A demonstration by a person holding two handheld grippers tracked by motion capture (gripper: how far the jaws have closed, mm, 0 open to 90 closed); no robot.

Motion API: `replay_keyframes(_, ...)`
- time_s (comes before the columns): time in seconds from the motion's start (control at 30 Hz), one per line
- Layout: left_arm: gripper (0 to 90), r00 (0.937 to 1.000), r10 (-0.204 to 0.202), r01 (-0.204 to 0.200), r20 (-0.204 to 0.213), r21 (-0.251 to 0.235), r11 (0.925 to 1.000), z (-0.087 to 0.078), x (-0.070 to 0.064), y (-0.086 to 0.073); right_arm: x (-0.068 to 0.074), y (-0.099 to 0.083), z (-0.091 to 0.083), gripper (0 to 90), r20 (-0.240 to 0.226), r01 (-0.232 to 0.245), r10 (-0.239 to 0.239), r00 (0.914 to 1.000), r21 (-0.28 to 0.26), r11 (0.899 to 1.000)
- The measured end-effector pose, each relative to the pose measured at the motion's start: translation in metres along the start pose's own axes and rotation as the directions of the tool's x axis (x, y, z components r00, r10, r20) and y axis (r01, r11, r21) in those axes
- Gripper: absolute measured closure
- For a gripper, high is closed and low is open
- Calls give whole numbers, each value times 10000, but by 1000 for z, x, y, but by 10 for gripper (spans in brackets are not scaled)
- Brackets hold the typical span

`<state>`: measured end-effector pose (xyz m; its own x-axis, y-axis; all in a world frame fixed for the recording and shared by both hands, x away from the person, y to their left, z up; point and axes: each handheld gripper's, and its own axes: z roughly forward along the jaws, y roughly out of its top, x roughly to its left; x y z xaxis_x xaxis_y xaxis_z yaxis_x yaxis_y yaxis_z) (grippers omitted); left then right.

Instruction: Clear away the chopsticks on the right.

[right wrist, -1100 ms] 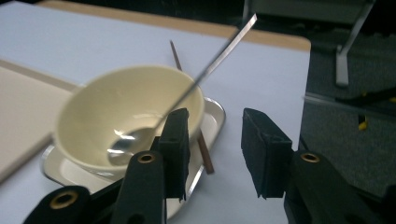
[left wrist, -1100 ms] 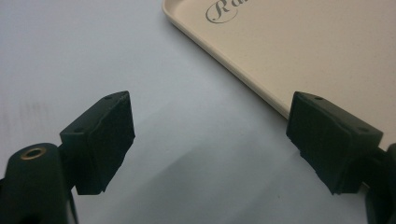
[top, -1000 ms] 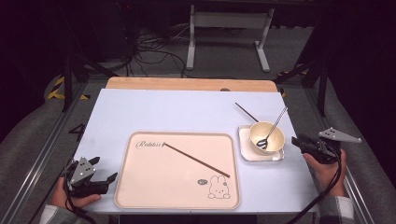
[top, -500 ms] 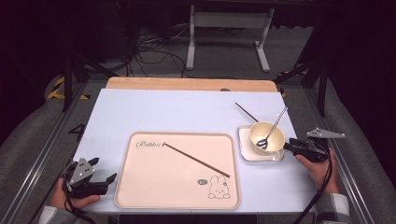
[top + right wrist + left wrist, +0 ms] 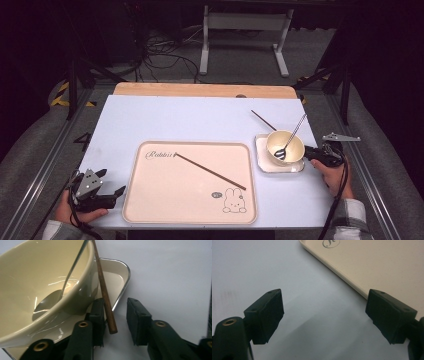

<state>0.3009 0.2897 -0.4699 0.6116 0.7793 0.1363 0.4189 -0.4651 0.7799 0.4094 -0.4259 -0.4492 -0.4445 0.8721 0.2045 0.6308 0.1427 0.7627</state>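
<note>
A cream bowl [image 5: 285,145] with a metal spoon [image 5: 290,137] in it stands on a small white square dish [image 5: 263,162] at the table's right. A dark wooden chopstick [image 5: 262,120] runs from behind the bowl, and its near end [image 5: 110,320] lies between the jaws of my right gripper [image 5: 115,302]. Those jaws are open, wider than the stick, which rests against the left one. The right gripper [image 5: 309,151] sits at the dish's right edge. A second chopstick [image 5: 210,171] lies on the beige rabbit tray [image 5: 150,200]. My left gripper [image 5: 111,181] rests open and empty left of the tray.
In the left gripper view the open jaws [image 5: 324,297] hover over bare pale table with the tray's corner [image 5: 374,265] ahead to the right. A wooden strip [image 5: 200,90] borders the table's far edge. Metal rails run along both sides.
My right gripper has moved left and down from beyond the table's right edge to the dish, bringing its jaws around the chopstick's end. The left gripper stayed still.
</note>
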Motion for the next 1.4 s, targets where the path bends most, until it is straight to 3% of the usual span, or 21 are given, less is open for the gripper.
replay_keyframes(0.27, 153, 10000, 44, -44, 51, 77, 10000, 1, 0, 0, 1, 0, -2, 839, -258, -135, 131, 9996, -162, 9998)
replay_keyframes(0.53, 146, 10000, 70, -71, 37, 131, 9999, 1, -1, 1, 1, -1, -9, 850, -286, -240, 230, 9993, -326, 9992)
replay_keyframes(0.9, 140, 9999, 58, -58, -115, 14, 10000, -2, 0, 0, -2, 1, -40, 852, 641, -474, 581, 9963, -1572, 9864)
replay_keyframes(1.07, 139, 9999, 96, -96, -118, 39, 9999, -2, -1, 1, 1, 4, -58, 853, 939, -394, 630, 9936, -2344, 9713)
replay_keyframes(1.4, 139, 9998, 113, -112, -166, 56, 9999, -2, -1, 1, 6, 8, -79, 853, 1284, -556, 1108, 9855, -3723, 9265)
